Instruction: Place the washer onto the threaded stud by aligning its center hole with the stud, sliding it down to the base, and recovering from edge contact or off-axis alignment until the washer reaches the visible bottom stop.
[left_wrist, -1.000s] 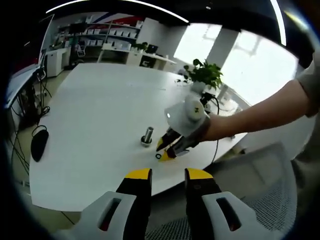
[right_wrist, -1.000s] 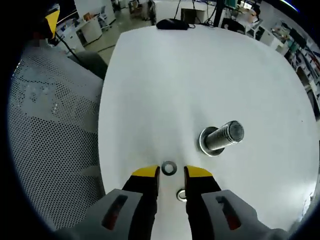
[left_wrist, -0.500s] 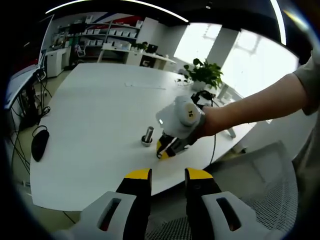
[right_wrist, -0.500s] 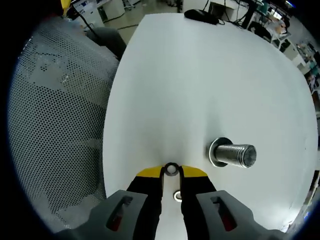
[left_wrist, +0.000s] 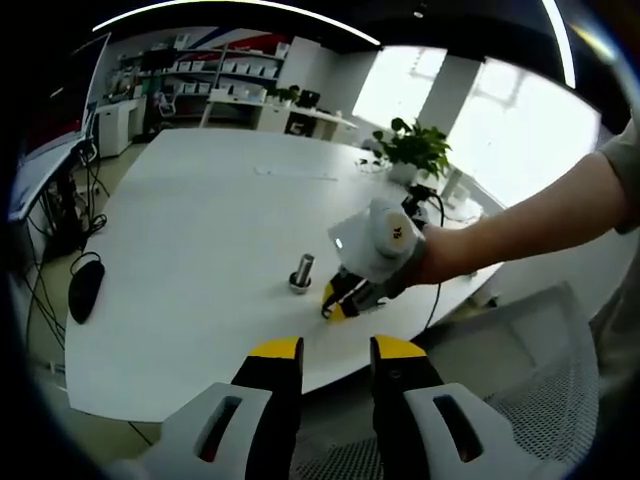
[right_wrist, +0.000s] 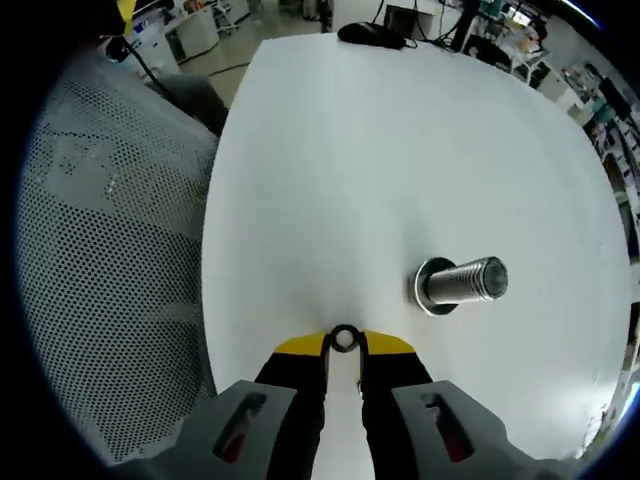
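- In the right gripper view we are seeing the right tongs (right_wrist: 343, 345) with their yellow tips drawn close together, pinching the washer (right_wrist: 344, 338) on edge between them
- The washer is sitting right at the tips, its center hole facing us, lifted clear of the white tabletop (right_wrist: 400, 150)
- The threaded stud (right_wrist: 462, 283) is standing on its round base to the right of the tongs, near but apart from the washer
- In the left gripper view the left tongs (left_wrist: 336, 350) are hanging off the near edge of the tabletop (left_wrist: 180, 250), jaws parted and gripping nothing
- From that view the right tongs (left_wrist: 336, 303) are hovering just beside the stud (left_wrist: 301, 273), carried by a person's hand (left_wrist: 440, 262)
- We are finding the washer too small to make out in the left gripper view
- A mesh chair (right_wrist: 110, 250) is lying beside the tabletop edge, and a dark mouse (left_wrist: 86, 289) is resting at the far left, with a potted plant (left_wrist: 408, 148) beyond
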